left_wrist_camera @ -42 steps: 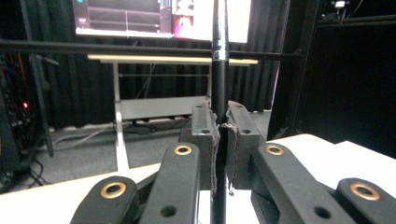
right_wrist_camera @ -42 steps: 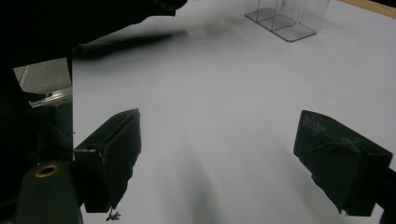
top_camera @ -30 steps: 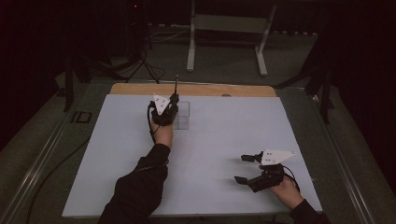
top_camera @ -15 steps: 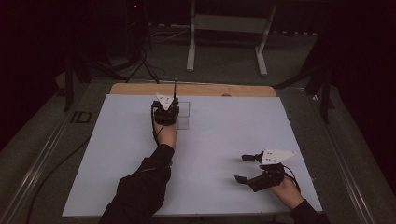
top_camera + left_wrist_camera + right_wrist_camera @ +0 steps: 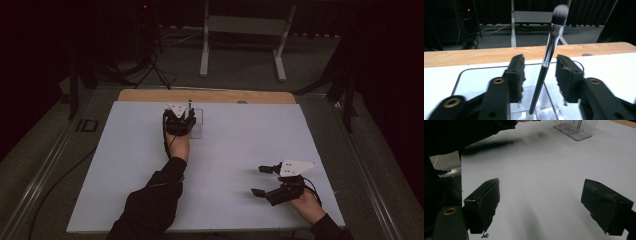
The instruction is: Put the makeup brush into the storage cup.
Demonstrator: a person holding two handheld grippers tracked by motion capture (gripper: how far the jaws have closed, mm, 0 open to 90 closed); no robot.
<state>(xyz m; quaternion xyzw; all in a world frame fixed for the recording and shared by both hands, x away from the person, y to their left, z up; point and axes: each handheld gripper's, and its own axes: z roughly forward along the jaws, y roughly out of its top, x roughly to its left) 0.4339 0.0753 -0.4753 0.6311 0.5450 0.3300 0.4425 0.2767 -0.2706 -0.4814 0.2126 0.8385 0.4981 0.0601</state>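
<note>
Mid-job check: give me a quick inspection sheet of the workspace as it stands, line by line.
Surface: white table top, wooden strip along the far edge.
Job's things: makeup brush stands bristles up, leaning, in a clear holder.
Clutter: nothing seen.
Grippers: left gripper has just opened; its pads flank the brush without touching. Right gripper open, low over the table's near right.
Cables: one trails from each gripper; more on the floor beyond the table.
Surroundings: dark room, a white frame on the floor behind.
</note>
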